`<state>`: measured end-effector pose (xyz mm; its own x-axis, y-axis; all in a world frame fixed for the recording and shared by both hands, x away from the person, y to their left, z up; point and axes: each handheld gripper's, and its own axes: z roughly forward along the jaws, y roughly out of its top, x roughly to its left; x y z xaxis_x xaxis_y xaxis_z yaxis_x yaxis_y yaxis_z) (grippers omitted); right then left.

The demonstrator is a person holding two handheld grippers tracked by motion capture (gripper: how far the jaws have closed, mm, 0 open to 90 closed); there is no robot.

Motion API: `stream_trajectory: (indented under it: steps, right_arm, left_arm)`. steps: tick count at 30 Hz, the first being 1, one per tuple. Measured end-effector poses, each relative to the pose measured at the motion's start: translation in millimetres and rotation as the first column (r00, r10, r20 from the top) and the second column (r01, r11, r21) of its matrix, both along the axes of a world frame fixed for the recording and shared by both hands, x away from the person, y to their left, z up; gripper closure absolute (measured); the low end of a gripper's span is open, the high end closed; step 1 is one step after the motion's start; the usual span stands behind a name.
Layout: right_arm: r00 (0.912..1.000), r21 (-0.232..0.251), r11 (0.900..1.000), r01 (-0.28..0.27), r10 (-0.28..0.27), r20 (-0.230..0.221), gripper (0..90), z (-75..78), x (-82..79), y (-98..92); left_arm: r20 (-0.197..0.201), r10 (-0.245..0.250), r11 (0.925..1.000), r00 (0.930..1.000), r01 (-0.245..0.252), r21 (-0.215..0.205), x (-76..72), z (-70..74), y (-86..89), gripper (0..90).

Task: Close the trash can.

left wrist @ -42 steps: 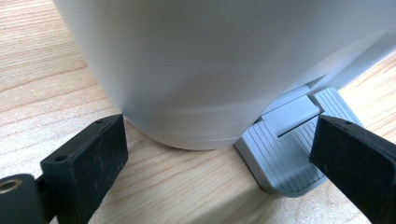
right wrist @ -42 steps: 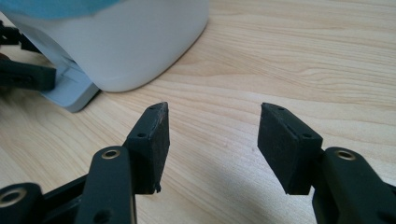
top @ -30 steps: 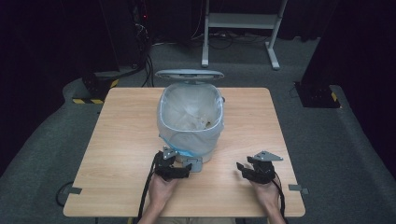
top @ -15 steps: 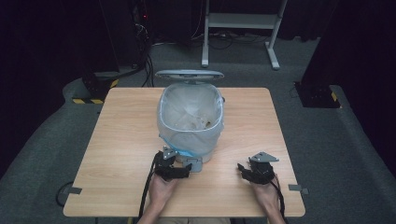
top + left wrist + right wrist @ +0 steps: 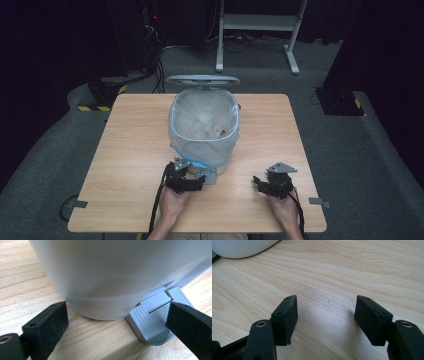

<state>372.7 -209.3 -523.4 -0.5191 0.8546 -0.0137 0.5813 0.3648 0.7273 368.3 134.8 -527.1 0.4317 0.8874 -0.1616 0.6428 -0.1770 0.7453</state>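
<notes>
Nearest the table's front edge, the person's two hands rest on the wooden table (image 5: pixel 125 145), each holding a gripper. The right gripper (image 5: pixel 261 183) lies well to the right of the bin, over bare wood. The right gripper view shows what the high view cannot: its jaws stand wide apart with nothing between them but wood grain, and they have just been opening further. A curve of the bin's white base sits at that view's top left corner.

The left gripper (image 5: pixel 192 184) sits just in front of the bin (image 5: pixel 202 135). In the left gripper view its jaws are also spread wide, pressing on nothing. Between them lie the bin's rounded white foot and the grey ribbed pedal (image 5: pixel 155 320), which the right-hand jaw partly covers.

Farther back, the high view looks into the bin. A clear bag (image 5: pixel 180 125) lines it, with scraps at the bottom, and the lid (image 5: pixel 202 80) stands open at the back.
</notes>
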Motion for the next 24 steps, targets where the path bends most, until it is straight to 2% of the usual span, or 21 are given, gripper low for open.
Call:
stream_trajectory:
  steps: [10,12,16,19,22,24]
  right_arm:
    - [1.0,0.0,1.0,-0.002,0.002,0.0,34.4,0.0,0.1,0.0]
    - [1.0,0.0,1.0,-0.003,0.003,0.0,34.3,0.0,0.2,0.0]
    - [1.0,0.001,1.0,-0.004,0.004,0.0,34.3,0.0,0.2,0.0]
    - [1.0,0.001,1.0,-0.004,0.004,0.0,34.3,0.0,0.3,-0.1]
    - [1.0,0.004,1.0,0.0,0.0,-0.002,34.0,-0.1,-0.1,0.4]
    - [1.0,0.003,1.0,-0.001,0.001,-0.002,33.9,0.0,-0.1,0.4]
  left_arm:
    - [-0.006,0.001,0.9996,1.0,-0.001,-0.027,-2.4,0.7,1.6,5.8]
    - [-0.003,-0.004,0.9998,1.0,0.004,-0.021,-3.6,1.3,2.5,6.4]
    - [-0.006,-0.008,0.9972,0.9999,0.008,-0.075,-9.5,1.7,6.8,7.4]
    - [0.004,-0.014,0.9962,0.9999,0.014,-0.086,-15.4,4.5,14.6,7.4]
    - [0.019,-0.001,0.9972,0.9998,0.002,-0.074,-20.3,5.8,25.5,8.3]
    - [0.021,0.032,0.9979,0.9993,-0.031,-0.057,-22.4,6.8,33.1,9.1]
